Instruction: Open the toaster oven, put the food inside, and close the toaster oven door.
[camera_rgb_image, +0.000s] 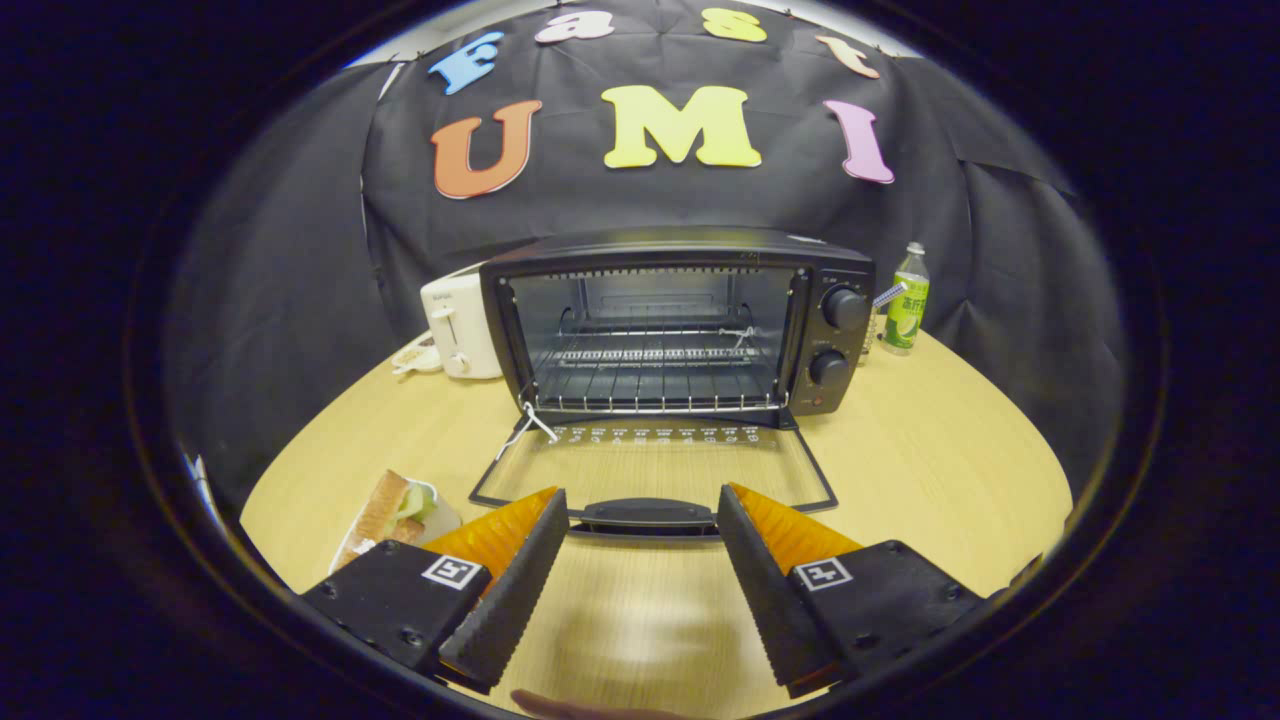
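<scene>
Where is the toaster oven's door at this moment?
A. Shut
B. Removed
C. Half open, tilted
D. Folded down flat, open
D: the door lies flat on the table before the toaster oven, rack exposed, its handle between the open gripper fingers, untouched; the sandwich waits outside.

The gripper (643, 515) is held level and pointing forward, its jaws spread wide apart with nothing clamped between them. Both fingers (510, 590) angle inward toward their tips. A sliver of the person's hand (590, 708) shows just below them.

Black toaster oven (680, 320) — white toaster (458, 325), green bottle (906, 305), pale wood table (930, 470).
</scene>
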